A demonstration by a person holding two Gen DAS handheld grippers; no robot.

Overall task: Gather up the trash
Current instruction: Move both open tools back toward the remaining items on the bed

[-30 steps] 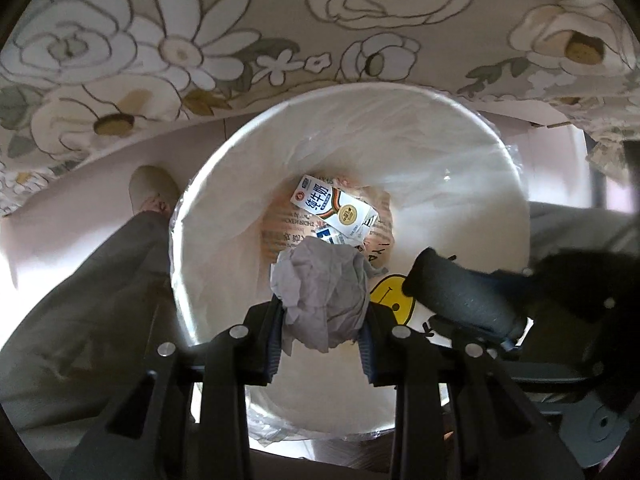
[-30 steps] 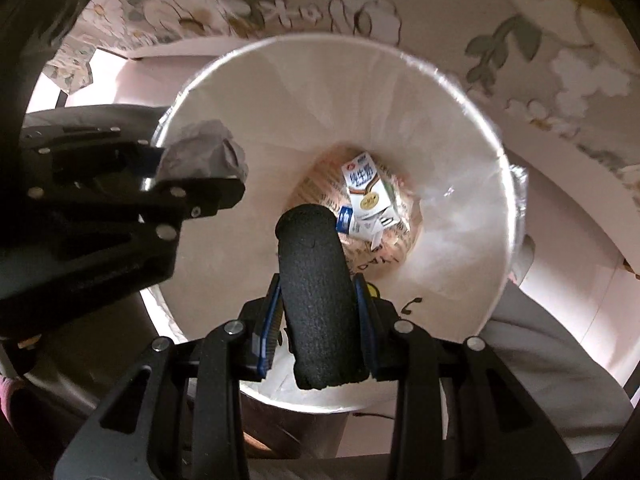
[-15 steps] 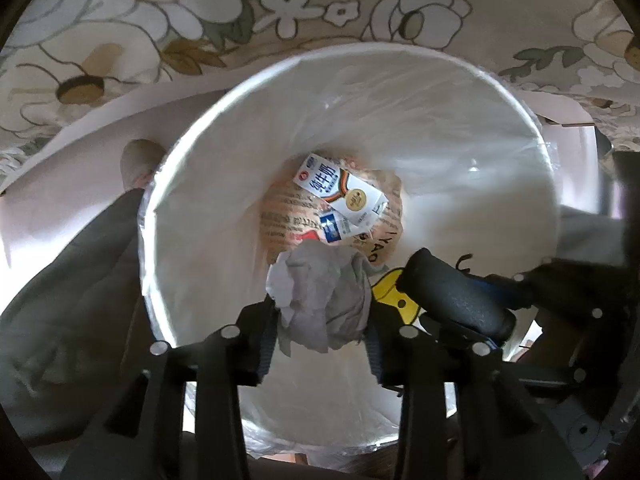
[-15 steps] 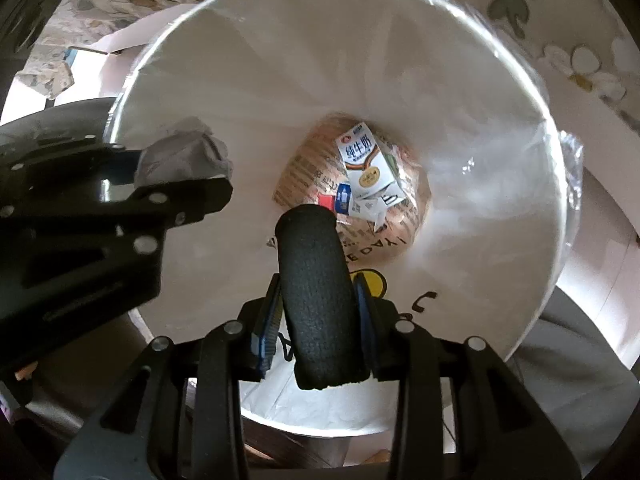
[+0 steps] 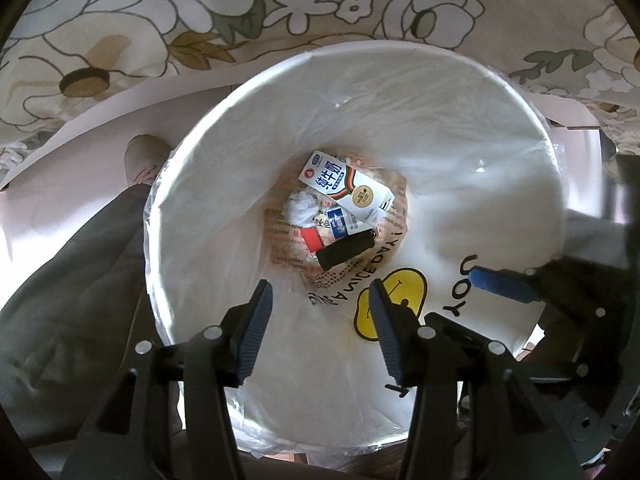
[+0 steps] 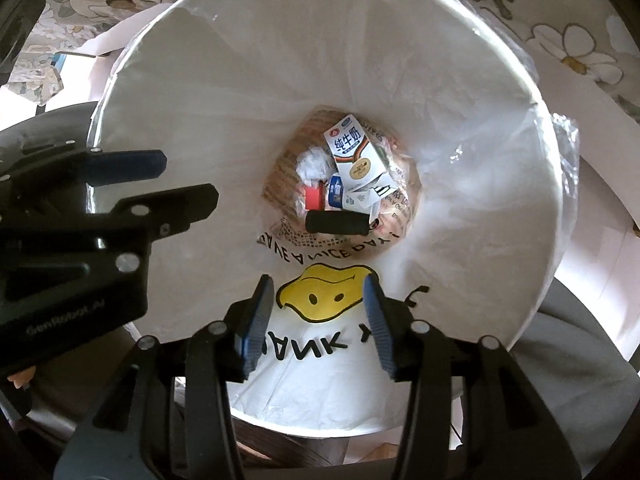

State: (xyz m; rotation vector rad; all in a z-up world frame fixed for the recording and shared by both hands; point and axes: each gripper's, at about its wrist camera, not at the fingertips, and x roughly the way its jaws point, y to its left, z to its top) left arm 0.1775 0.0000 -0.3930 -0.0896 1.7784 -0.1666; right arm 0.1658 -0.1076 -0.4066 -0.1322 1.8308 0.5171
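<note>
Left wrist view: the left gripper [image 5: 320, 308] is held over the mouth of a white-lined trash bin [image 5: 520, 92], its fingers spread with nothing between them; they've just been opening. The right gripper [image 6: 316, 304] is in the same spot over the bin, fingers parted and empty too, also just opened. Down at the bottom, a black foam roll [image 6: 336, 222] is seen lying flat beside a milk carton [image 6: 354, 154], a crumpled white tissue [image 6: 314, 166] and a small red piece [image 6: 314, 197]. Plenty of open room is left inside the rim, all round. A floral cloth [image 5: 200, 20] is seen beyond the far edge.
</note>
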